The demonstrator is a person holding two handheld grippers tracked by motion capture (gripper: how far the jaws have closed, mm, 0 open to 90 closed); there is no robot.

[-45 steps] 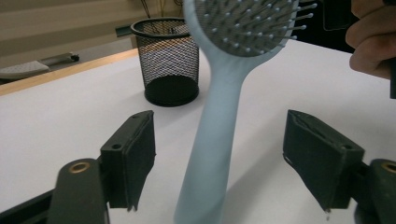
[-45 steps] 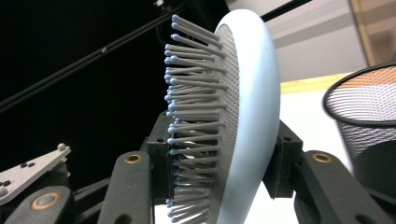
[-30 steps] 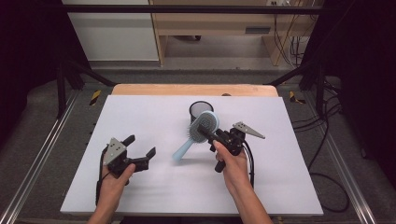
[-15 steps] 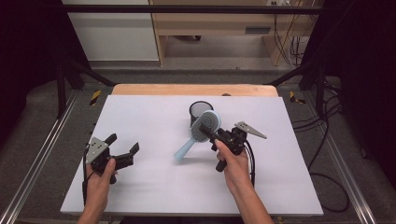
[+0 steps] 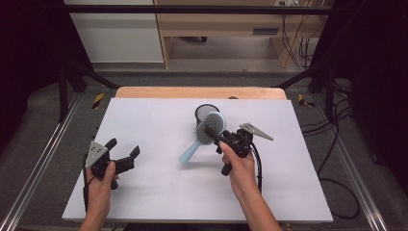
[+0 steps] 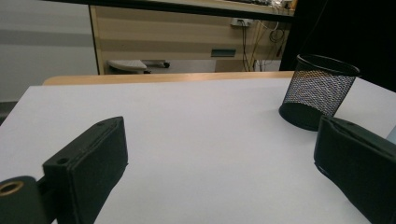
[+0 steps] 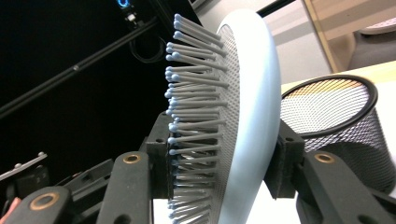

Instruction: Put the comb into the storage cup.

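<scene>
At far left on the white table [image 5: 159,192], left gripper [image 5: 124,159] low over the sheet, jaws wide apart, nothing between them. Mid-table, pale blue brush [image 5: 204,135] lifted and tilted, handle slanting down-left, head clamped between the half-closed jaws of the right gripper [image 5: 210,131]. Just behind the head, black mesh cup [image 5: 202,112] upright; contents cannot be told. No readable writing anywhere.

Hairbrush [image 7: 247,116]: smooth, slightly glossy pale-blue plastic with grey plastic bristles; pen cup [image 6: 320,91]: black wire mesh, matt; table [image 5: 159,183]: matt white surface with wooden far edge; gripper pads [image 6: 100,161]: matt black, rubbery.
</scene>
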